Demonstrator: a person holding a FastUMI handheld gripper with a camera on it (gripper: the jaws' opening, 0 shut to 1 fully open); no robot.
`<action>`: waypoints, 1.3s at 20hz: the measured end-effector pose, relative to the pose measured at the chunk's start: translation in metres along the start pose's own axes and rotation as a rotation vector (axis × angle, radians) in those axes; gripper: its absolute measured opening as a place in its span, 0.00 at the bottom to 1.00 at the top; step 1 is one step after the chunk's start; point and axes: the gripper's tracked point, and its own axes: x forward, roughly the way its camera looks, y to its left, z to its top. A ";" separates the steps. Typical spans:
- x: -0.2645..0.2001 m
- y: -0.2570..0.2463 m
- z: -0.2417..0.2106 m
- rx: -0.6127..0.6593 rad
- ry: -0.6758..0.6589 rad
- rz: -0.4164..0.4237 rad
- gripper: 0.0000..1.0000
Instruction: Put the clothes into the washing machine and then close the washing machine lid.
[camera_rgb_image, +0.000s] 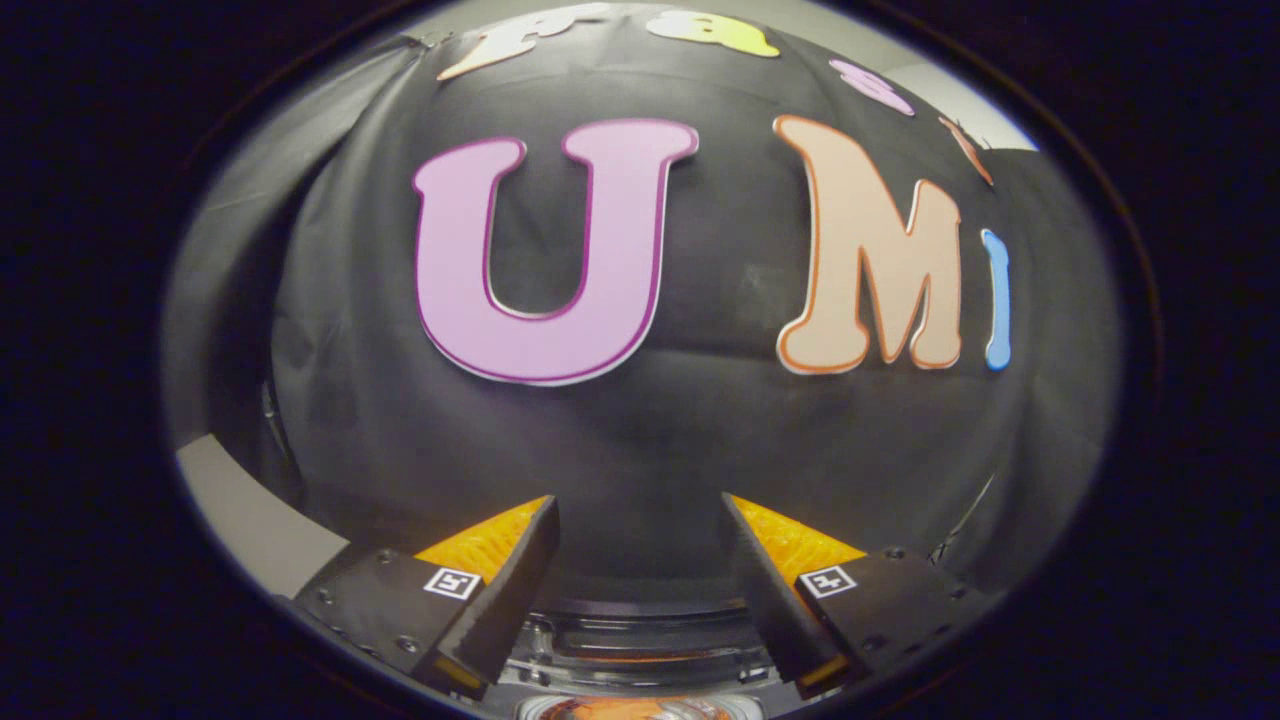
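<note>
Parted, empty jaws before black cloth wall (700, 440)

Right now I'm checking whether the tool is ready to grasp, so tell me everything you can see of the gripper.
The gripper shows as two wedge-shaped fingers pointing forward at the booth's black cloth wall. They stand wide apart, with nothing between them and nothing touching them. Each finger sits on a dark block with screw heads and a small square marker on top. Low between the finger bases lies a dark curved rim of something glossy; what it is cannot be told.
</note>
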 end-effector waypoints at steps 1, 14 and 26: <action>0.004 0.001 -0.008 0.012 0.019 0.003 1.00; -0.077 -0.002 -0.049 0.030 0.031 0.058 0.99; -0.195 -0.028 -0.124 0.167 0.029 0.070 0.97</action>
